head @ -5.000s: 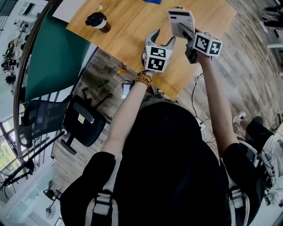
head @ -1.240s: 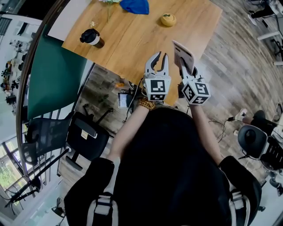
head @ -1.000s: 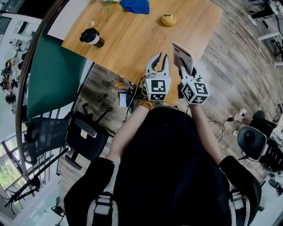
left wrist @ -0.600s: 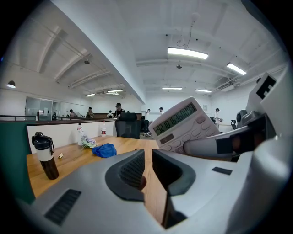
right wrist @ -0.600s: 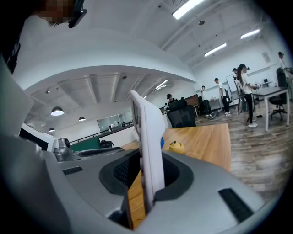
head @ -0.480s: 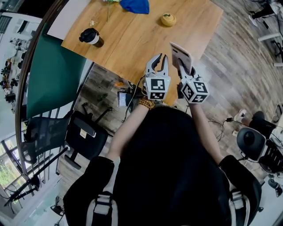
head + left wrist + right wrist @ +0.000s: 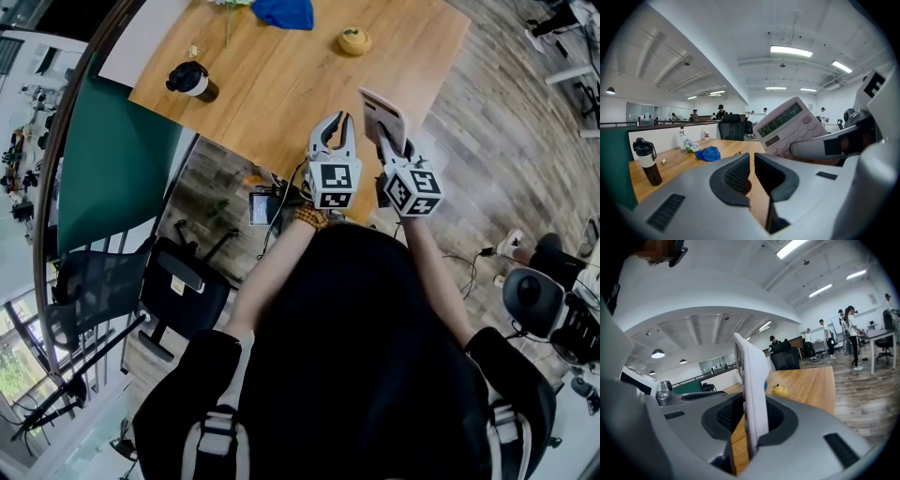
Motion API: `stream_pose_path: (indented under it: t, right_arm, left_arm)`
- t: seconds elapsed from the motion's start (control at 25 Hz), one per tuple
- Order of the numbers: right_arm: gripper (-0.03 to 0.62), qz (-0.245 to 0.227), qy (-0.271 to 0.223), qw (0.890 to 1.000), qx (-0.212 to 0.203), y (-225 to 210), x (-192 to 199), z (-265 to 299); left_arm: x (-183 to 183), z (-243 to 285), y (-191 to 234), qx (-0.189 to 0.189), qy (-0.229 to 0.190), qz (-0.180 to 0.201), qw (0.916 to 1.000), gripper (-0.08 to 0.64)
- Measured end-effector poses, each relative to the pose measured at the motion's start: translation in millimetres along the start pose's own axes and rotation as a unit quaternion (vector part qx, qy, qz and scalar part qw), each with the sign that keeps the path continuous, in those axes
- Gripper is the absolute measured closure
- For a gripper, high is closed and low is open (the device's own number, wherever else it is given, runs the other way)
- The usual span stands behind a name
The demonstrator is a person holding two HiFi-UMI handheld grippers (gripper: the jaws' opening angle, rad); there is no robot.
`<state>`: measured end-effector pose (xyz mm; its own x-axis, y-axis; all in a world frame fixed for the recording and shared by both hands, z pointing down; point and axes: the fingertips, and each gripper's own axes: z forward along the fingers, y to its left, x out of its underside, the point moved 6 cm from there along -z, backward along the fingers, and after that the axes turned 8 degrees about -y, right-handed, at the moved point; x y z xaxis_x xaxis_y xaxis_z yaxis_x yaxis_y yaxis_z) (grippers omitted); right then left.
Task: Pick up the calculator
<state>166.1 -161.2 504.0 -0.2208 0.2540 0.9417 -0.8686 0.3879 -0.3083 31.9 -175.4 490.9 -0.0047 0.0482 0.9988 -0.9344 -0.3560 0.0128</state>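
Above the near edge of the light wooden table (image 7: 281, 84), the white slab calculator (image 7: 382, 114) stands clear — long axis upward — pinched low by the right gripper (image 7: 392, 148). The left gripper (image 7: 335, 127), just beside it, has just closed on nothing.

Bright ceiling lighting, sharp, fisheye-warped edges
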Motion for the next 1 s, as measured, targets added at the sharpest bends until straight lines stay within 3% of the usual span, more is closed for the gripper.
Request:
stream_pose_path:
  t: [1.0]
  right_arm:
    - [0.505,-0.006,0.003,1.000,0.002,1.9,2.0,-6.2]
  left_arm:
    - [6.4,0.3,1.0,-0.002,0.015,-0.007,0.9999,0.511]
